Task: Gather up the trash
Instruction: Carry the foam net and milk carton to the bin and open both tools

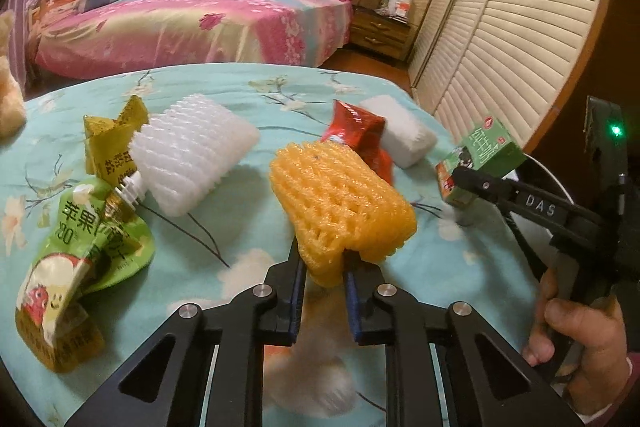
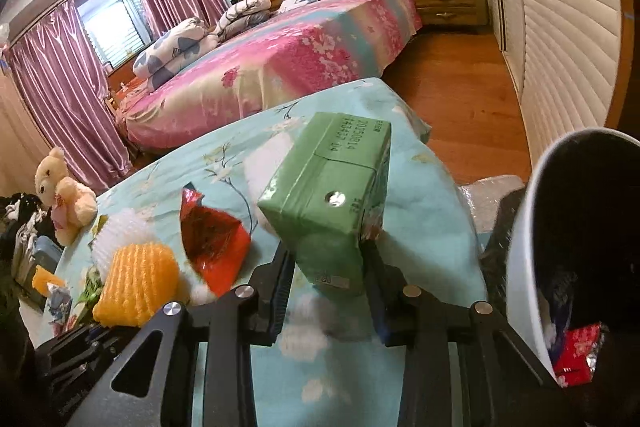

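Right hand-held gripper (image 2: 326,259) pinches green carton (image 2: 328,195) beside bin rim (image 2: 520,227).

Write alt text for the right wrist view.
The right gripper clamps a green carton above a teal floral cloth, beside a white bin at right. Red wrapper and orange foam net lie left.

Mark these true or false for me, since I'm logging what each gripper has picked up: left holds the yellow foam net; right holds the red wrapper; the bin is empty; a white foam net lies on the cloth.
1. The left gripper holds the yellow foam net. True.
2. The right gripper holds the red wrapper. False: it grips the green carton.
3. The bin is empty. False: it holds a red packet.
4. A white foam net lies on the cloth. True.
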Demonstrator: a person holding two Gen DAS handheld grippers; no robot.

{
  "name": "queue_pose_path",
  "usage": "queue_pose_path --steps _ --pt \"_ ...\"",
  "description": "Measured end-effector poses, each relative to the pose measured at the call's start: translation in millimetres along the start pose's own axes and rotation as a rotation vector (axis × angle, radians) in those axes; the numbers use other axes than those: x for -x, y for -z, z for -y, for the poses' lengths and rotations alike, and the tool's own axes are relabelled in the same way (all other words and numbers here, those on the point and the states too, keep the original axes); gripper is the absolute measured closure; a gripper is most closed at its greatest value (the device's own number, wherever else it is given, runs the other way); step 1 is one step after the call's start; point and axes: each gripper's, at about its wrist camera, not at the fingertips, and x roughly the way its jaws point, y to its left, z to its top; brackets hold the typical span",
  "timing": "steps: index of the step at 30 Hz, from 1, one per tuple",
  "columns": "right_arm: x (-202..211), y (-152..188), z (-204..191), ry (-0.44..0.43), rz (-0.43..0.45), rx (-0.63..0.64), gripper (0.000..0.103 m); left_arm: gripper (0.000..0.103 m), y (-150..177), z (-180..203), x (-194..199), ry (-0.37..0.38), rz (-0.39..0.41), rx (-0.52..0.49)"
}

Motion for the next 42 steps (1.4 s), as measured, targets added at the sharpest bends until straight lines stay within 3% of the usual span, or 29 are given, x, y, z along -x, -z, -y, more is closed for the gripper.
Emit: queue_pose_path --steps 21,42 --pt "80.3 26.9 27.9 -0.015 0.070 -0.059 0.069 0.087 5.8 57.2 18.6 0.122 0.012 -0.098" --pt "118.0 32.4 93.2 0.069 0.128 -0.148 0.069 0.087 -5.0 121.9 -16.0 0.189 -0.013 -0.195"
